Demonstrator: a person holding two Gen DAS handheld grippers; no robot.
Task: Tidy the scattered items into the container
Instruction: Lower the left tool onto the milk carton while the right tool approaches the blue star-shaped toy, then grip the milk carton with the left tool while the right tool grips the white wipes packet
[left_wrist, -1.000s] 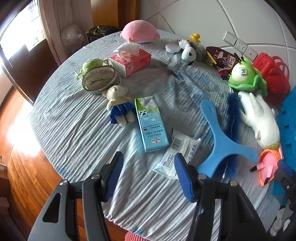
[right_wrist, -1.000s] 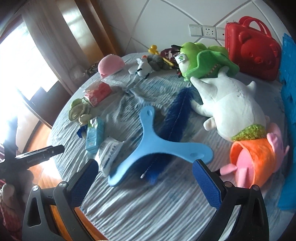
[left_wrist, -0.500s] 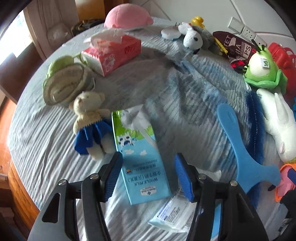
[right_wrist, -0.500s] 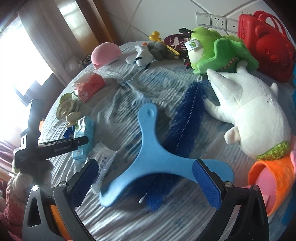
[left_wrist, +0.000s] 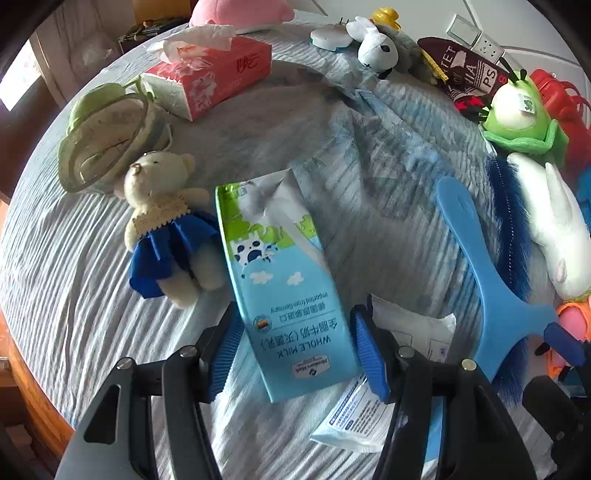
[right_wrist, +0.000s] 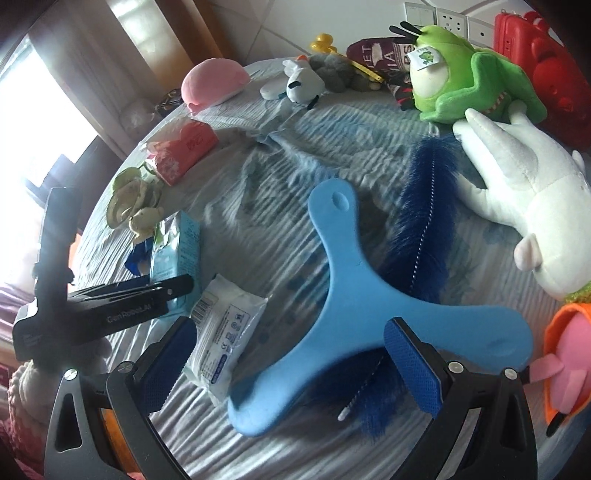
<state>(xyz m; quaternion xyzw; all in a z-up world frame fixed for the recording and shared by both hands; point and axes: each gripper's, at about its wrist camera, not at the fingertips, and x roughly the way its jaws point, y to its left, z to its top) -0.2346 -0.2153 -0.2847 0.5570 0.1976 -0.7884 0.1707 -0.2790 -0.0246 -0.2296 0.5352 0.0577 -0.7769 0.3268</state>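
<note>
On my left wrist view, going from the left edge, I see the teddy bear (left_wrist: 166, 229) in its blue skirt lying beside the milk carton (left_wrist: 284, 288), and behind them the red tissue box (left_wrist: 210, 74) at the upper left. The left gripper (left_wrist: 297, 354) straddles the carton's near end, jaws open just wider than the carton, pads either side without clearly touching. The carton lies flat at the frame's centre, its long axis running from bottom centre up and slightly left, folded top pointing away from me. A second ago it sat well ahead of the fingers; I have closed in since.

My right wrist view shows what the left cannot: the left tool's black body at the lower left, reaching to the carton (right_wrist: 177, 251). Right of it lies the white wipes pack (right_wrist: 225, 332), then the blue three-armed plastic piece (right_wrist: 354, 306) over the dark blue brush (right_wrist: 424, 229). The right gripper (right_wrist: 295, 365) hangs spread wide above the piece, closer than before.
</note>
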